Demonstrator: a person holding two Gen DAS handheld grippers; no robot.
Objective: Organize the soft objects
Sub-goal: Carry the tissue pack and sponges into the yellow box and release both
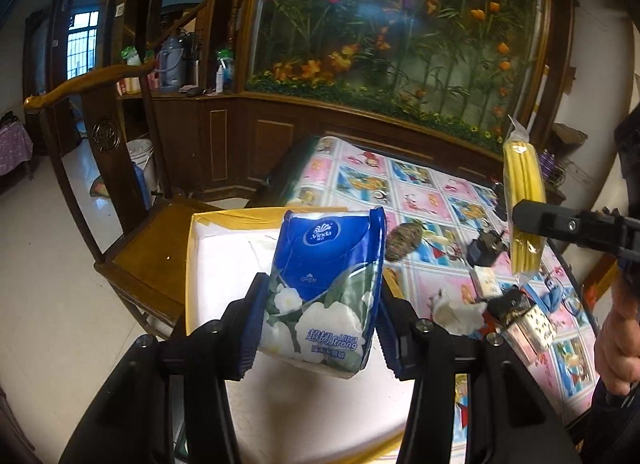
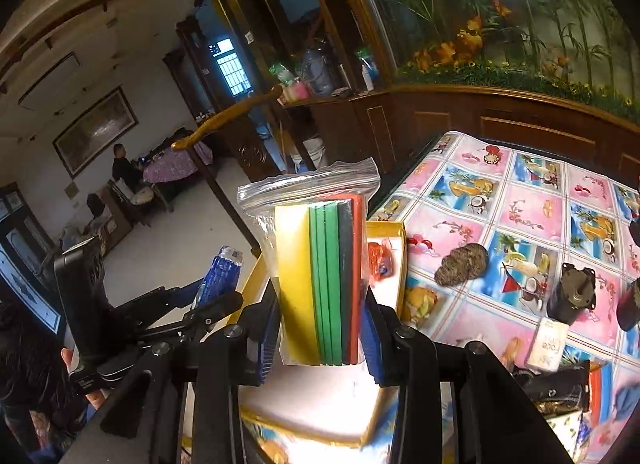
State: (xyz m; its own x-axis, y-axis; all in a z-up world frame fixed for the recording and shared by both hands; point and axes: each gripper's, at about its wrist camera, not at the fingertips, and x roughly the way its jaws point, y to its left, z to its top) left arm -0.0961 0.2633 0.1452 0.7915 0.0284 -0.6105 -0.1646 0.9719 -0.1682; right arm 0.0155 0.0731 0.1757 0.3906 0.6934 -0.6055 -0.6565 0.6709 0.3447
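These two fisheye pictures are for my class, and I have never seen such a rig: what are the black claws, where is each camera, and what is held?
No robot: a person carries two hand-held grippers, each with a camera looking along its fingers. The left gripper clamps a blue tissue pack above a yellow-rimmed box. The right gripper clamps a zip bag of coloured foam sheets. On the patterned tablecloth lie a scouring ball, a black motor and small clutter.

L jaws pinch tissue pack over box.
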